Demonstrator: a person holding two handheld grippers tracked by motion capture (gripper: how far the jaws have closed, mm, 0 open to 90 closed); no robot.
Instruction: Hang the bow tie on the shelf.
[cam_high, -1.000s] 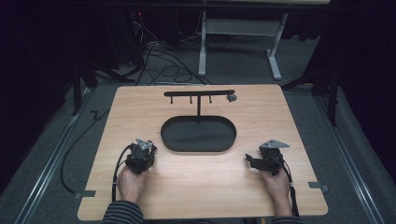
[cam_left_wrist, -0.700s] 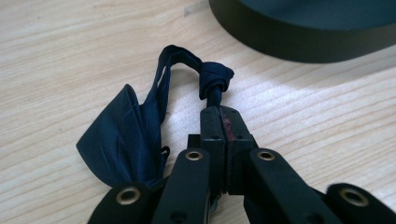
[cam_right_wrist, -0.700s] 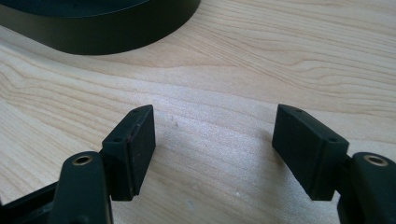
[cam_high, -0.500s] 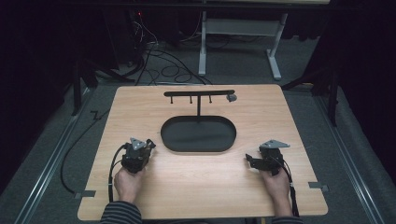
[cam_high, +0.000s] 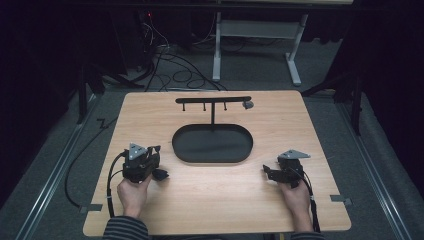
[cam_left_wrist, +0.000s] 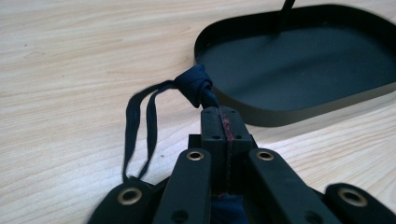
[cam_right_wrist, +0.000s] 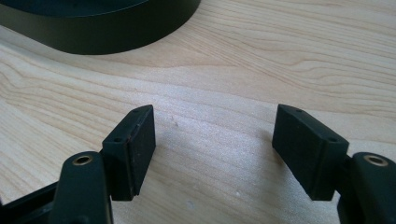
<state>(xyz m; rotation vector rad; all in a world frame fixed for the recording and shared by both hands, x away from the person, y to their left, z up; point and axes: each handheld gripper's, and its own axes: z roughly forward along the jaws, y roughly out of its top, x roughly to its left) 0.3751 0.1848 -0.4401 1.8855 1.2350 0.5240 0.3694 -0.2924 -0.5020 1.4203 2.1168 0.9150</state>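
While no brand, label or writing can be read on anything, the left gripper (cam_left_wrist: 224, 122), low in the frame of its own view, has its jaws pressed together on a dark blue knotted cord (cam_left_wrist: 194, 84), whose loop trails left over the wooden table (cam_left_wrist: 70, 70). Just above right lies the black oval tray (cam_left_wrist: 303, 60). At the high view's lower right, the right gripper (cam_high: 267, 172) stands spread, nothing between its jaws.

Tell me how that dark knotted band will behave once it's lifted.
Probably floppy: the band's thin loop sags loosely onto the table. Likely very light, being thin fabric. The left gripper, shut just behind its knot, should hold it without slipping.
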